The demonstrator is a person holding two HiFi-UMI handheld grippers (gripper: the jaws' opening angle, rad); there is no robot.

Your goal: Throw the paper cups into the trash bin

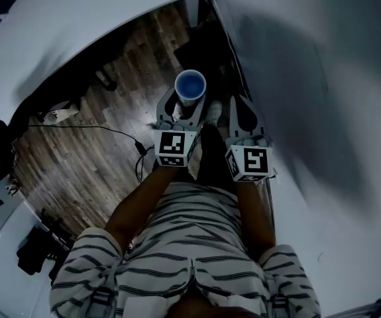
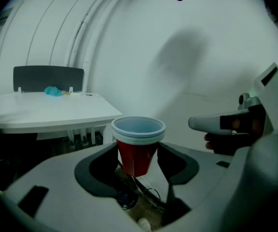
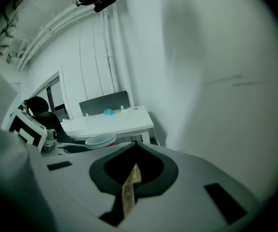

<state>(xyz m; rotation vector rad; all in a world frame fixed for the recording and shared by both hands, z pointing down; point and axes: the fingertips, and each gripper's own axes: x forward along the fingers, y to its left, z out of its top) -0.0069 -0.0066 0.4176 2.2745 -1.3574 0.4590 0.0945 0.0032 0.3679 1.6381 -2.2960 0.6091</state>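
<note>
Two handheld grippers hang in front of a person in a striped shirt [image 1: 190, 244]. The left gripper [image 2: 138, 154] clamps a nested stack of paper cups [image 2: 138, 141] by its red lower wall, rims up and upright in the air. The right gripper [image 3: 135, 151], just beside it, is closed with nothing between its jaws. Below lie a wood floor [image 1: 77, 164] and loose cables [image 1: 97, 128]; farther off stand a white table [image 2: 51, 111] and a bare wall [image 2: 187, 57]. No trash bin shows in any view. The hold looks narrow on a tapered wall, so a tilt could shed the inner cups, a hard squeeze could crumple them, and the cables could catch a foot.
</note>
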